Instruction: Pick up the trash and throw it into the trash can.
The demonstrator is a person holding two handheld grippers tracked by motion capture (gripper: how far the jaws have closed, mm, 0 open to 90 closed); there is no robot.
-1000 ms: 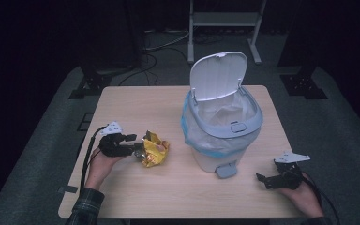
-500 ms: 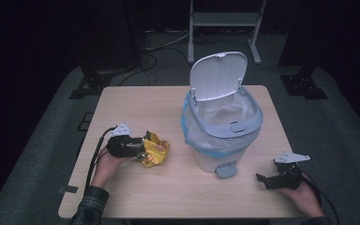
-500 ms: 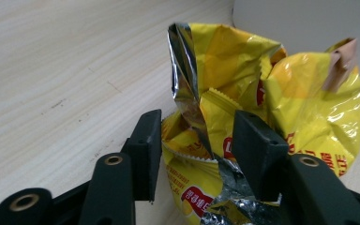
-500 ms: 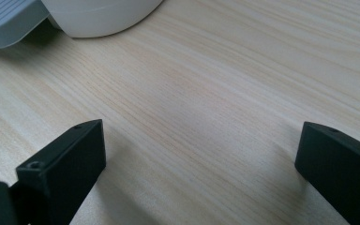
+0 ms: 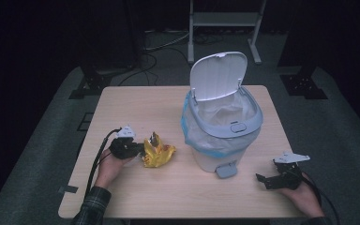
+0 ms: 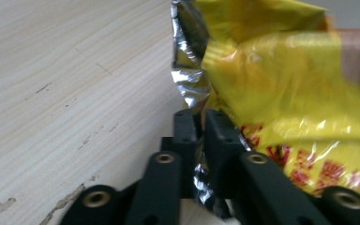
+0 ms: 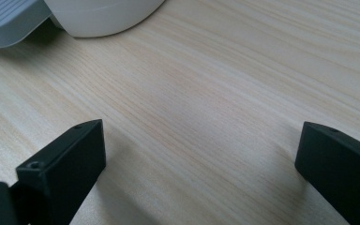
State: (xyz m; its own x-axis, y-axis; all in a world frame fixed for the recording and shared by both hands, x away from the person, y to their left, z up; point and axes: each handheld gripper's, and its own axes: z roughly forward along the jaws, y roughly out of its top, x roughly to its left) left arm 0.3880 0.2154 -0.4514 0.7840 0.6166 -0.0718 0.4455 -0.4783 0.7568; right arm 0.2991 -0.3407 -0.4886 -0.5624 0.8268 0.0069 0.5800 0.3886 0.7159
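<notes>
Dark room w/ stands and cables is surrounding a light wood table [image 5: 168, 103]. Near its front edge, right side, the right gripper [image 5: 268, 180] is resting on the wood w/ jaws spread wide, nothing btwn them. Near the left edge, the left gripper [image 5: 140, 149] is pinching the silver edge of a crumpled yellow snack wrapper [image 5: 158, 153], its jaws having just been closing on the foil; the wrapper is lying on the tabletop left of center. Farther back, toward the right edge, a white pedal bin [image 5: 222, 124] w/ a clear liner is standing w/ its lid [image 5: 217, 76] flipped up.
</notes>
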